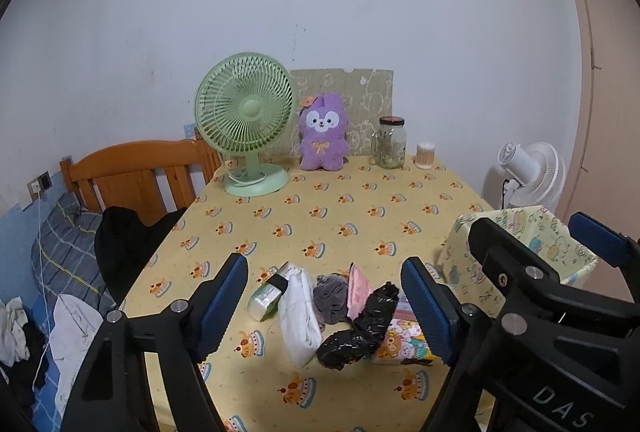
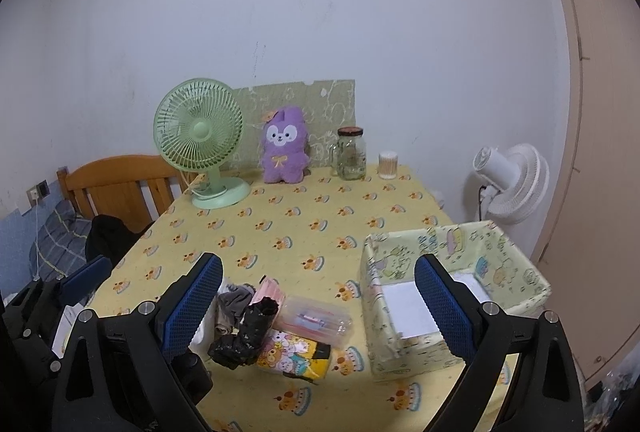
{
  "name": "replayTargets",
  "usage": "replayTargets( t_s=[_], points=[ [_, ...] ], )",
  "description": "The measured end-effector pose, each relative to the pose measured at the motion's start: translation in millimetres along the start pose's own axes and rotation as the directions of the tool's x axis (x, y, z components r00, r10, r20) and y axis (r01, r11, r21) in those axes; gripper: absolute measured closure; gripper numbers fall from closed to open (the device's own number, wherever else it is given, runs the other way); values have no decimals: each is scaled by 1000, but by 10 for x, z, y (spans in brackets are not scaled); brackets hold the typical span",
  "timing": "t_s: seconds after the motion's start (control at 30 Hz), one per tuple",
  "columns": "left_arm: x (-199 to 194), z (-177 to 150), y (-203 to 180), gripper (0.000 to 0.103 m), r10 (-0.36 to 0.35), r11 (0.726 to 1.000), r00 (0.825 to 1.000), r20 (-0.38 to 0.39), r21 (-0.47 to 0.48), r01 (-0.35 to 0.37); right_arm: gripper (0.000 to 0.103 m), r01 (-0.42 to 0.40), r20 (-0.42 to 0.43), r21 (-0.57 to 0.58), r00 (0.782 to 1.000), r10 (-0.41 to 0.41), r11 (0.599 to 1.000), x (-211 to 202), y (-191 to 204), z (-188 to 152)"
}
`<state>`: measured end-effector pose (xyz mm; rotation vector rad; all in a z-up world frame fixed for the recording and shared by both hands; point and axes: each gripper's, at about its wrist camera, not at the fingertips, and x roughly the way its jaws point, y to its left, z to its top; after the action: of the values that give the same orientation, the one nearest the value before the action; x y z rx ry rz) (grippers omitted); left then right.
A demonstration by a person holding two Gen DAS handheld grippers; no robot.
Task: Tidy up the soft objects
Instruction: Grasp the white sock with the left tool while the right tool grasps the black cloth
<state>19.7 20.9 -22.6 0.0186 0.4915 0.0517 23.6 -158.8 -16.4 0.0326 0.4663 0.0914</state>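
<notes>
A small pile lies at the near edge of the yellow table: a white cloth, a grey cloth, a pink pack, a crumpled black bag and a cartoon tissue pack. My left gripper is open, its blue pads standing either side of the pile without touching it. My right gripper is open too, with the black bag, tissue pack and a clear plastic pack ahead of it. A patterned fabric box stands to the right, white paper inside.
At the back of the table stand a green fan, a purple plush toy, a glass jar and a cotton swab pot. A wooden bed frame and bedding lie left. A white floor fan is right.
</notes>
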Motion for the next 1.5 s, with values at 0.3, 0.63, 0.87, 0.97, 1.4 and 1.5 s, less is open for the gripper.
replayTargets(
  t_s=[0.3,0.63,0.87,0.97,1.4,1.5],
  points=[
    [358,-175,115,31,-4,1000,997,-77,-8,4,11,-16,-56,-27,998,15,1000,355,166,-168],
    [652,-369,233,34,-12,999,988,-151,-32,7,15,-41,-92,-75,995,34,996,643,346,-331],
    [822,-523,269,35,-1,999,982,-188,-32,-5,16,-58,-163,-80,986,44,995,906,432,-478],
    [912,-575,252,41,3,1000,978,-207,-26,-9,18,-58,-191,-80,981,42,995,1009,449,-530],
    [1218,-667,306,60,47,998,963,-264,-15,-53,40,-75,-308,-42,950,58,996,1417,512,-695],
    [1254,-682,329,71,56,998,960,-273,-23,-65,54,-82,-334,-39,940,65,996,1493,528,-718]
  ],
)
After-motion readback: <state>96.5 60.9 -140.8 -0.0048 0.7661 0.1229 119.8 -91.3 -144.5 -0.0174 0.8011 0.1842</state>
